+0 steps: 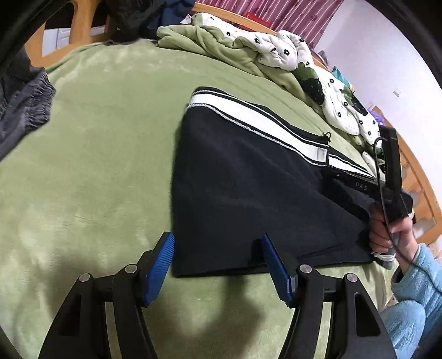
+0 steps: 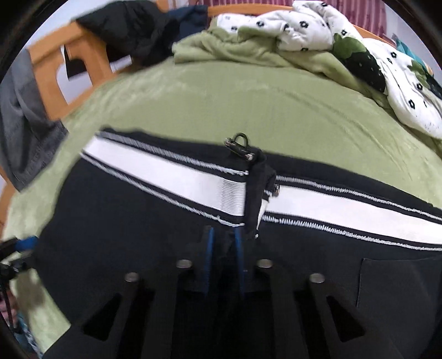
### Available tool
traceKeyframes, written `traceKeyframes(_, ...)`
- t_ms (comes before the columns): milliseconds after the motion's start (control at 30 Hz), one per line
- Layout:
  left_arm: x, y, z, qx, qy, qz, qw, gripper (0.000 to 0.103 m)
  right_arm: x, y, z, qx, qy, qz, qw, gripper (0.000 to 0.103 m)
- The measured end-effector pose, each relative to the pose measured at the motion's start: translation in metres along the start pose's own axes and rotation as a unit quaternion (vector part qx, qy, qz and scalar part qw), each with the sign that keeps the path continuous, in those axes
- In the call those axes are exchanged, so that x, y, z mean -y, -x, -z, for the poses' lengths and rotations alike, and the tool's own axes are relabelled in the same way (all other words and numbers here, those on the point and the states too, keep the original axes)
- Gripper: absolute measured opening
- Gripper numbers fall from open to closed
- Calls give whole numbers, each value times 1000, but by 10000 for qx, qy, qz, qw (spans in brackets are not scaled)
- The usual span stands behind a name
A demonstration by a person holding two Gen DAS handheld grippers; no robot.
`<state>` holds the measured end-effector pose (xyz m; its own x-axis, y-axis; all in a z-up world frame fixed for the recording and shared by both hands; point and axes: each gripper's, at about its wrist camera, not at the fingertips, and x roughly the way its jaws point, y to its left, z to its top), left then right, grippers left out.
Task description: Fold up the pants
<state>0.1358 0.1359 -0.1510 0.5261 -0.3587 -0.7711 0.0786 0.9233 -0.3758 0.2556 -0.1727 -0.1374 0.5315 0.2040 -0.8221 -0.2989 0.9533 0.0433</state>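
Black pants (image 1: 243, 193) with a white side stripe (image 1: 248, 116) lie folded on the green bed cover. My left gripper (image 1: 218, 265) is open and empty, its blue pads (image 1: 160, 265) either side of the pants' near corner, just above the cover. In the right wrist view the pants (image 2: 138, 234) fill the lower frame, with the white stripe (image 2: 171, 176) and a zipper pull (image 2: 240, 145). My right gripper (image 2: 223, 259) is shut on a fold of the black fabric. The right gripper's body (image 1: 392, 176) and the hand holding it show at the pants' far right.
The green bed cover (image 1: 96, 165) spreads to the left. A rumpled white flowered quilt (image 1: 290, 49) lies along the back. Grey clothing (image 1: 22, 105) hangs at the left on the wooden bed frame (image 2: 49, 63). Dark clothes (image 2: 132, 24) lie at the head.
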Motion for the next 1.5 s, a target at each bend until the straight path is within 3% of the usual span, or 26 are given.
traceKeyframes(133,1,-12,0,-89,-106,-137,9998,63,28,39,-2,734,-669,-510,9937,6)
traceKeyframes(167,1,-11,0,-67,-107,-99,9999,63,37,42,-4,746,-865,-621,9915,6)
traceKeyframes(367,-7,-5,-3,-17,135,233,9996,63,37,5,4,10,-920,-344,9952,6)
traceKeyframes(400,-10,-3,-2,-16,183,293,9994,63,39,7,6,15,-968,-382,9946,12)
traceKeyframes(600,-29,-2,14,36,765,795,9939,63,50,65,30,186,-1102,-878,9898,17)
traceKeyframes(667,-31,-6,15,79,906,854,9922,63,44,70,44,-14,-998,-1084,9891,21)
traceKeyframes(767,-25,-12,10,45,972,776,9922,61,27,53,65,-536,-599,-807,9935,23)
traceKeyframes(833,-21,-15,9,38,968,583,9936,58,26,55,70,-484,-535,-743,9946,23)
traceKeyframes(933,-16,-13,7,39,976,233,9949,39,35,78,69,-524,-699,-831,9927,24)
traceKeyframes(1000,-14,-8,4,48,1030,119,9946,24,48,111,77,-85,-865,-664,9940,27)
traceKeyframes(1067,-5,3,-4,122,966,36,9952,16,61,133,85,181,-1010,-521,9934,32)
traceKeyframes(1133,11,15,-14,214,800,-110,9965,14,77,148,92,299,-1219,-277,9917,33)
traceKeyframes(1267,76,42,-42,402,-20,-443,9982,14,110,181,107,446,-1387,233,9891,33)
traceKeyframes(1433,177,60,-62,620,-1020,-601,9910,13,147,216,122,576,-1311,885,9857,33)
traceKeyframes(1500,222,55,-64,601,-1401,-545,9868,13,161,222,128,554,-1263,963,9857,33)
